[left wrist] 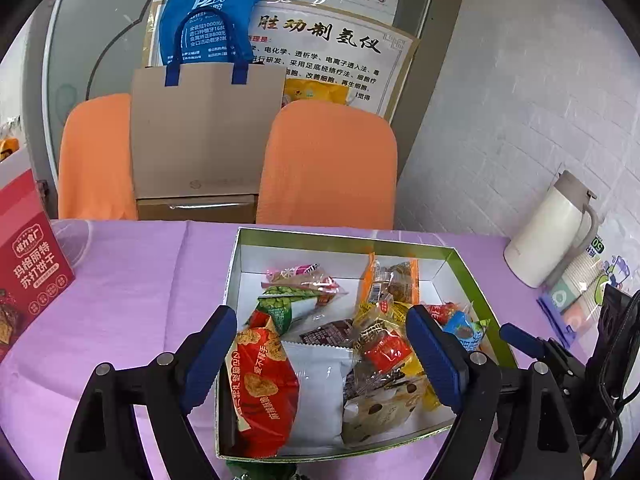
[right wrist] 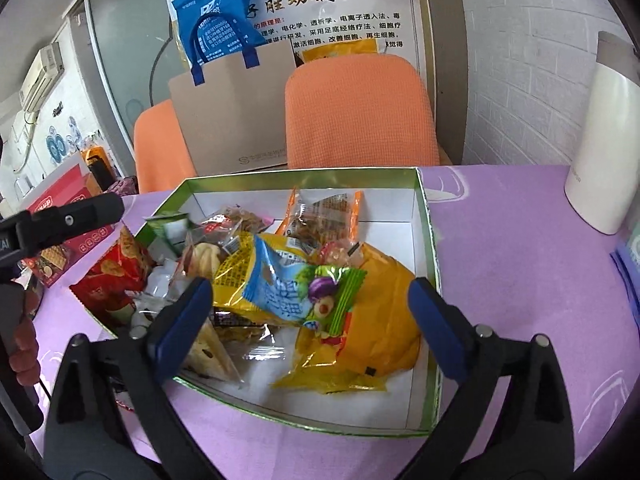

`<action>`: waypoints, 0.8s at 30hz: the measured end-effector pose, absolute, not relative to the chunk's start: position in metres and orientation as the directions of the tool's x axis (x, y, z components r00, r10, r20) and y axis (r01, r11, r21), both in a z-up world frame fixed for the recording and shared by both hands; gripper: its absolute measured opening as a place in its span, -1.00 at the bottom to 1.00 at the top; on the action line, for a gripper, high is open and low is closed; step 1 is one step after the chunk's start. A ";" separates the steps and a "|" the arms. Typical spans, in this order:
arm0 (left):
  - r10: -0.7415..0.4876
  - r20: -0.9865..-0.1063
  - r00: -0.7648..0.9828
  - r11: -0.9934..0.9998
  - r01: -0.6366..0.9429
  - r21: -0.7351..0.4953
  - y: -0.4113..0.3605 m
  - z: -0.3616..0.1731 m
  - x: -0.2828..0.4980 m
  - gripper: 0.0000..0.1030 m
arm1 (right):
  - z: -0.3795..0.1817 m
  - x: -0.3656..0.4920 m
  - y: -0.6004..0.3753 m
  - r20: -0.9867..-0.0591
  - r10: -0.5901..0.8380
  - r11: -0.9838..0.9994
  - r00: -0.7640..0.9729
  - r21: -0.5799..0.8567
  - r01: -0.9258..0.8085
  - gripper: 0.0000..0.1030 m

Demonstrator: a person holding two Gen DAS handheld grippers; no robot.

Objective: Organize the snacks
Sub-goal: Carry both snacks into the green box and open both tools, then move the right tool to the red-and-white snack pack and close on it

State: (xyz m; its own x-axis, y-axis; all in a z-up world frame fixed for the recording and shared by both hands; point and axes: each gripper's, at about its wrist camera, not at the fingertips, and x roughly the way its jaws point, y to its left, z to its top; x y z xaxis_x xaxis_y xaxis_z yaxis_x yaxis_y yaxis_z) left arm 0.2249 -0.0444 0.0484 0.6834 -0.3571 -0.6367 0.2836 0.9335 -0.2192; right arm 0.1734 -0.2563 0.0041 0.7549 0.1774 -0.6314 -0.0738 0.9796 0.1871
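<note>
Both grippers, left (left wrist: 322, 354) and right (right wrist: 310, 328), hang with jaws apart and empty over one box (left wrist: 472, 276) of mixed snacks (left wrist: 262, 384) on the purple table (left wrist: 132, 288); beyond stand two orange chairs (left wrist: 328, 164), one jug (left wrist: 550, 232)
</note>
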 end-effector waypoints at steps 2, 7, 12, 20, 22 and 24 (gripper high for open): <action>-0.355 -0.634 0.688 0.934 0.290 -0.207 -0.045 0.051 0.220 0.72 | 0.007 0.169 -0.257 -0.627 0.181 0.979 0.758 0.188 -0.078 0.90; -0.333 -0.635 0.697 0.941 0.292 -0.173 -0.044 0.061 0.199 0.72 | 0.022 0.154 -0.254 -0.616 0.183 0.979 0.766 0.186 -0.084 0.90; -0.312 -0.634 0.707 0.948 0.281 -0.153 -0.030 0.064 0.168 0.72 | 0.035 0.129 -0.248 -0.602 0.201 0.976 0.773 0.191 -0.106 0.92; -0.295 -0.653 0.697 0.955 0.234 -0.182 0.005 0.038 0.120 0.72 | 0.026 0.091 -0.232 -0.624 0.205 0.977 0.754 0.171 -0.124 0.93; -0.283 -0.665 0.691 0.959 0.223 -0.177 0.009 0.029 0.110 0.72 | 0.021 0.085 -0.228 -0.630 0.209 0.977 0.748 0.173 -0.127 0.94; -0.287 -0.679 0.676 0.958 0.217 -0.189 0.013 0.019 0.103 0.72 | 0.014 0.081 -0.222 -0.643 0.209 0.977 0.737 0.164 -0.134 0.94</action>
State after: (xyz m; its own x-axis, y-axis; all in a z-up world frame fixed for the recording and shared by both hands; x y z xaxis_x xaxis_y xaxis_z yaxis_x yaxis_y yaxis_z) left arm 0.1027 0.0130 0.0188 0.6758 -0.2873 -0.6788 0.2173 0.9576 -0.1890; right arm 0.0812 -0.2225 0.0144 0.7367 0.2086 -0.6432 -0.1335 0.9774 0.1641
